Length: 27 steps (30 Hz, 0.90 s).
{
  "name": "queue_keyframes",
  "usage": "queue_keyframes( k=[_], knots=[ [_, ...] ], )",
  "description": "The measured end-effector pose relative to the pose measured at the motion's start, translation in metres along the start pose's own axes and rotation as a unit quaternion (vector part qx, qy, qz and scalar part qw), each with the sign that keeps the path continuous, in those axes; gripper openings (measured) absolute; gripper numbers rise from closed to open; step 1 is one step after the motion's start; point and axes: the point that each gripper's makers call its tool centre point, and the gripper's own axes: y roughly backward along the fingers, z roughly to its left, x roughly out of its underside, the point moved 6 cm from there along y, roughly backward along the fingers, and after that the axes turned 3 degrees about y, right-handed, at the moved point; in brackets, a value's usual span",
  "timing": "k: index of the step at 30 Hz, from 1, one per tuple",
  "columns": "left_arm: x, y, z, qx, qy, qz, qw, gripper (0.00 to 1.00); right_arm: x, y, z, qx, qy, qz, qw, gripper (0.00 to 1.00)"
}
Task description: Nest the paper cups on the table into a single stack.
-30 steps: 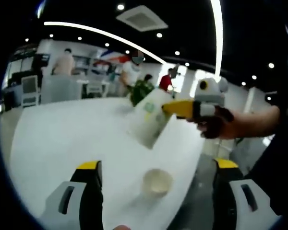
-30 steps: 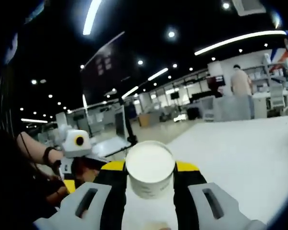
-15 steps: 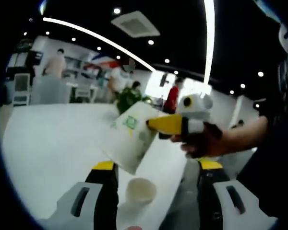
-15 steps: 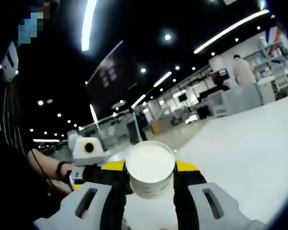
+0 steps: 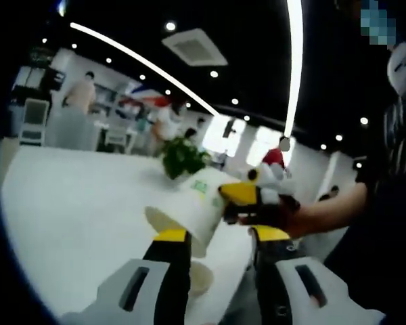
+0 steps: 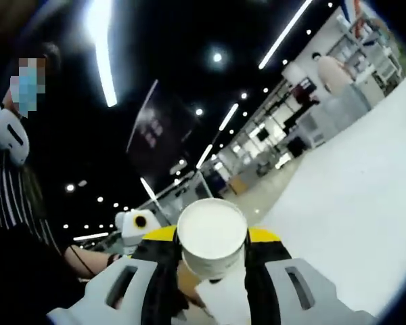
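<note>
The right tongs (image 6: 213, 271) are gripping 1 paper cup (image 6: 212, 237) by its sides, bottom facing forward along the jaws. In the left gripper view this cup (image 5: 189, 220) is hanging tilted above the white bench (image 5: 68, 203), its bottom pointing down and toward the left tongs (image 5: 220, 254), with the right tongs (image 5: 247, 196) holding it near the mouth end.

The second cup (image 5: 197, 276) is sitting mouth-up on the bench, just below the carried cup and between the left tongs' 2 jaws. These jaws are standing on either side of it; whether they are pressing on it I cannot tell, since the carried cup and the jaws are hiding most of it. In the right gripper view a pale shape (image 6: 223, 298) under the held cup is probably this same second cup.

The relation that matters: the carried cup's long axis is slanting, while the cup on the bench is standing upright. My judgement is that the carried cup needs righting until its bottom is pointing straight into the open mouth below, then lowering. The right tongs are the nearer ones for that; the left tongs are placed to steady the lower cup. The left jaws crowding the rim could be in the way.

A green potted plant (image 5: 183, 157) is standing well beyond, and people are standing in the far background.
</note>
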Motion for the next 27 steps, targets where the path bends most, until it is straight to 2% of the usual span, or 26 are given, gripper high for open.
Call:
queue_keyframes(
  k=[4,14,19,27],
  knots=[
    [0.001,0.001,0.0,0.003,0.006,0.004,1.0,0.23,0.002,0.001,-0.001,-0.011,-0.008,0.004,0.9999,0.34],
    [-0.004,0.004,-0.003,0.014,0.02,-0.005,0.9997,0.09,0.012,0.006,0.001,-0.041,-0.05,0.0,0.9979,0.35],
    [-0.004,0.006,-0.002,0.016,0.028,0.006,0.9995,0.05,0.016,0.006,0.004,-0.053,-0.029,0.02,0.998,0.35],
    [-0.006,0.003,-0.009,0.039,0.009,0.025,0.9989,0.01,0.018,0.006,0.003,-0.065,-0.028,0.028,0.9971,0.38]
  ],
)
